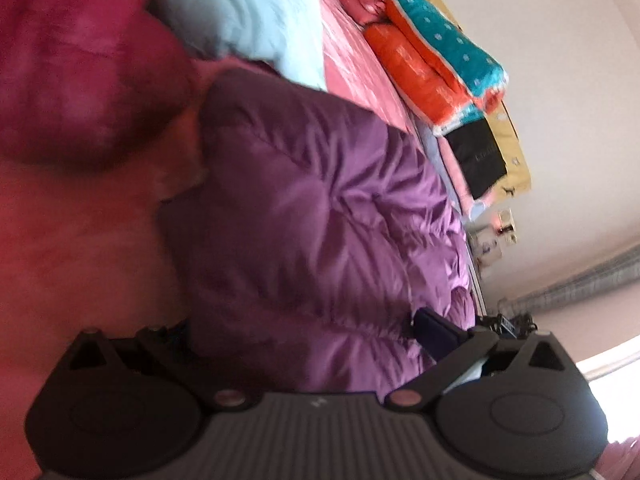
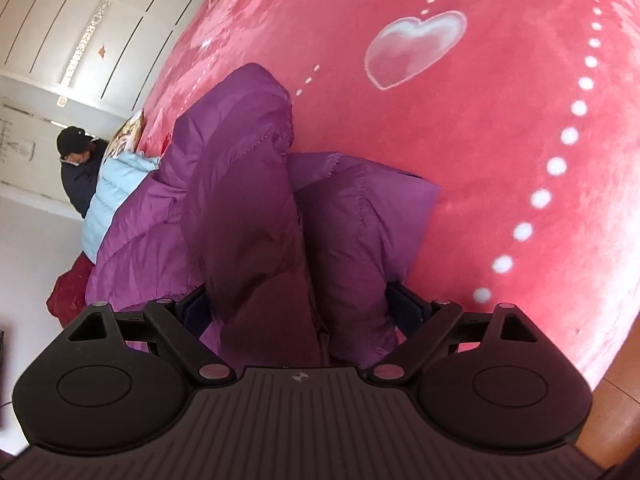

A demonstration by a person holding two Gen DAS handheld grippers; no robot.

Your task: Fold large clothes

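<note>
A purple puffer jacket (image 1: 312, 216) lies bunched on a pink bed cover (image 1: 80, 248). In the left wrist view my left gripper (image 1: 304, 332) has thick purple padding filling the space between its fingers and is closed on it. In the right wrist view my right gripper (image 2: 296, 308) clamps two folds of the same purple jacket (image 2: 248, 208), which rise up from between its fingers over the pink heart-patterned bed cover (image 2: 500, 120).
A light blue jacket (image 1: 248, 12) and a dark red garment (image 1: 76, 76) lie beside the purple one. Folded orange and teal blankets (image 1: 440, 64) are stacked by the wall. A person in dark clothes (image 2: 78, 168) stands past the bed. White wardrobe doors (image 2: 80, 32) are behind.
</note>
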